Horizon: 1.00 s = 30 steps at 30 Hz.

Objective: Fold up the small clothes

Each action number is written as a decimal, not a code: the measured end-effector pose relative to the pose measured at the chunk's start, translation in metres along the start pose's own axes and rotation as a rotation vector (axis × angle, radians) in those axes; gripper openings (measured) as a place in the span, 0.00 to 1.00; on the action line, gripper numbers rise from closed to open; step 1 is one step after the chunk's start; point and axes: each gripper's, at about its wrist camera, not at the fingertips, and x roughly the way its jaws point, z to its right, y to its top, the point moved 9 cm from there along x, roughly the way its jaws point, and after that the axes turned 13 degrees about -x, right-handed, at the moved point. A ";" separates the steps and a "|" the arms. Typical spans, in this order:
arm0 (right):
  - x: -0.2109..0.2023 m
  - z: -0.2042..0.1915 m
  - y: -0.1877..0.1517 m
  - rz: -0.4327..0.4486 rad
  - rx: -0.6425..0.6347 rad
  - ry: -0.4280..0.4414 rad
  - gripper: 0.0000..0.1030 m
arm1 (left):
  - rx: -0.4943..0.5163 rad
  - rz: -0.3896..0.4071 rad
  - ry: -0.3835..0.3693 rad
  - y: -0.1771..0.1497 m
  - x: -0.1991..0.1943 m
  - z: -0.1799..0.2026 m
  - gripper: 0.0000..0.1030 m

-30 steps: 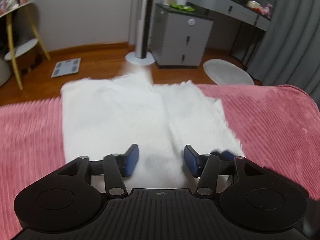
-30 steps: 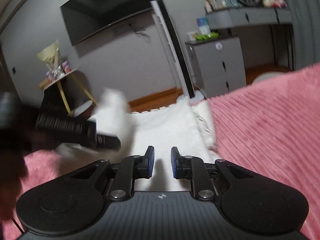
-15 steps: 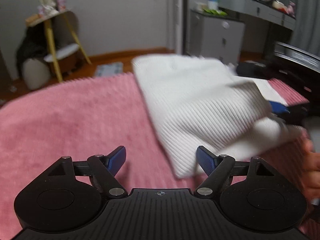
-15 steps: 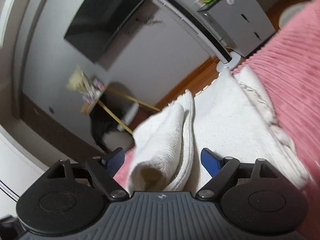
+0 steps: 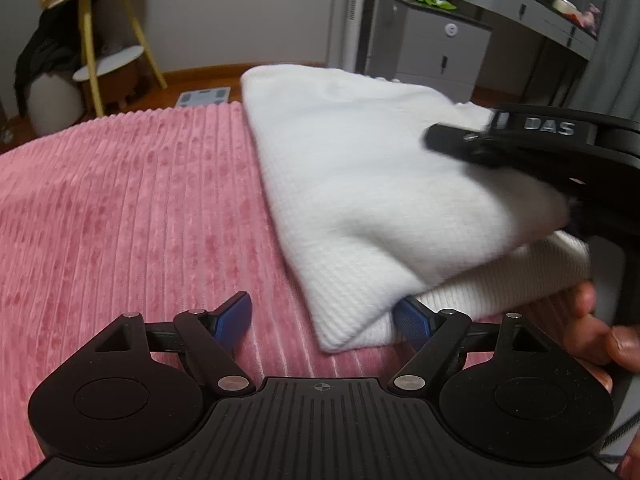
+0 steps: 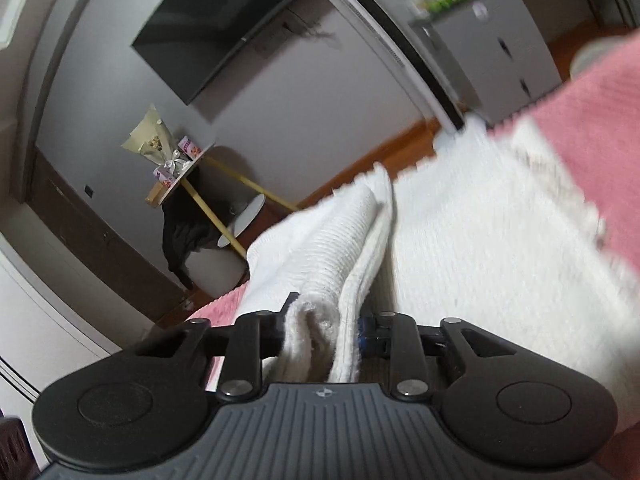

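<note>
Your white knit garment [image 5: 360, 184] is lying on the pink ribbed blanket [image 5: 120, 208], folded over itself so you've got at least two layers stacked. Its long axis runs from the corner nearest your left gripper [image 5: 324, 320] away toward the grey drawer cabinet [image 5: 436, 52], so the far end points at the cabinet and the near corner points back at you. On the side away from the cabinet, bare blanket is all there is.

Your left gripper is spread wide and holding nothing. One blue pad sits over bare blanket; the other is tucked right at the edge of the garment's near corner, can't tell if it's actually touching.

Your right gripper [image 6: 324, 328] is closing, with a bunched, rolled-up fold of the garment between its jaws, the pads already pressing into the fabric. In the left wrist view it reaches in over the top layer from the cabinet side, and your hand [image 5: 600, 336] is behind it.
</note>
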 end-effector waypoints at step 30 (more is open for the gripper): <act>-0.098 0.056 -0.010 -0.070 0.282 -0.088 0.30 | 0.010 -0.090 -0.069 -0.001 0.004 0.029 0.70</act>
